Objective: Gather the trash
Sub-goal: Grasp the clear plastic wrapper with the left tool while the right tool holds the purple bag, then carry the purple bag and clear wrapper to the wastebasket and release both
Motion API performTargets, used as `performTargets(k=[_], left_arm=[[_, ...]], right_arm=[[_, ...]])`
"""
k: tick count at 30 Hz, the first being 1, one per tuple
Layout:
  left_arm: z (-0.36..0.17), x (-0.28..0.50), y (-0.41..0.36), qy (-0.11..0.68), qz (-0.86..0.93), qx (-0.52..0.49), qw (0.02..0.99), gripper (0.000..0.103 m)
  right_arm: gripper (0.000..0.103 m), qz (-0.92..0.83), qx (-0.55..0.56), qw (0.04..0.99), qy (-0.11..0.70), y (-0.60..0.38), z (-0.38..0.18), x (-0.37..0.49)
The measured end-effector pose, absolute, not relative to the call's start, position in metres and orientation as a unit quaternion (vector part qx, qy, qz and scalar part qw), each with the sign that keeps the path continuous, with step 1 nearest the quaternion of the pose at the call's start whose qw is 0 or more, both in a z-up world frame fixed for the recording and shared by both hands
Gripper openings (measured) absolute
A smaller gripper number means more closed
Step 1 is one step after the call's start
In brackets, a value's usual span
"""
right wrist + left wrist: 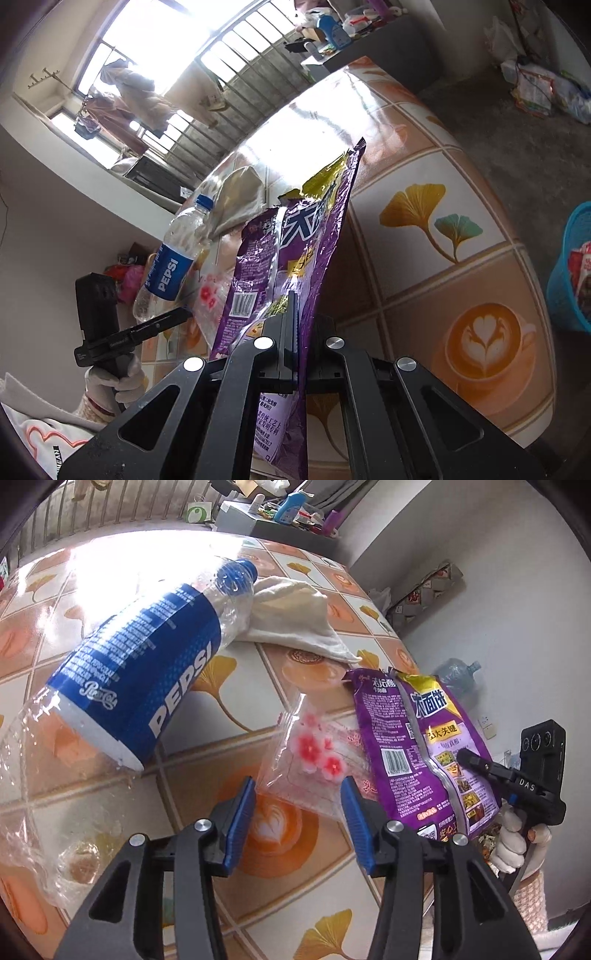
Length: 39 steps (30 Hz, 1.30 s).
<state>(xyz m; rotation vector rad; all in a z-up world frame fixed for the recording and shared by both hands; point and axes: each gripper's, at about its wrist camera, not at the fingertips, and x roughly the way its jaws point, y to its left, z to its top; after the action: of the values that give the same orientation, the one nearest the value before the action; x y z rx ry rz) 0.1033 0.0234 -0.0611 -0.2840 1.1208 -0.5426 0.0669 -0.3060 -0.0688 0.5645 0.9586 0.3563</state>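
A cream cloth (295, 616) lies on the tiled table (295, 915) near the window (155, 55).

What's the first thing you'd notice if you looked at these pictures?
The shiny purple snack bag, pinched upright in the shut right gripper above the tiled table. Next, the empty Pepsi bottle lying tilted on the left, its cap end resting on a cream cloth. Between the left gripper's open blue pads sits a clear flowered wrapper.
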Motion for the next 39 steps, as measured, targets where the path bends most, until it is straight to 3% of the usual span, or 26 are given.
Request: performTargets(k=[15,18,29,39], left_arm=[[-0.069,0.105,0.039,0.491,-0.369,-0.382,0.691,0.044],[-0.08,0.108,0.039,0.498,-0.371,-0.429,0.656,0.038],[-0.069,0.102,-0.008,0.527,-0.323,-0.257,0.743,0.011],[-0.066,0.104,-0.015,0.518,-0.292,-0.199,0.779,0.004]], right_arm=[[0.0,0.15,0.225,0.84,0.47,-0.302,-0.09,0.064],[0.0,0.149,0.214,0.844,0.468,-0.298,-0.088,0.063],[0.0,0.151,0.217,0.847,0.46,-0.295,-0.089,0.062],[0.0,0.164,0.272,0.838,0.444,-0.31,-0.085,0.056]])
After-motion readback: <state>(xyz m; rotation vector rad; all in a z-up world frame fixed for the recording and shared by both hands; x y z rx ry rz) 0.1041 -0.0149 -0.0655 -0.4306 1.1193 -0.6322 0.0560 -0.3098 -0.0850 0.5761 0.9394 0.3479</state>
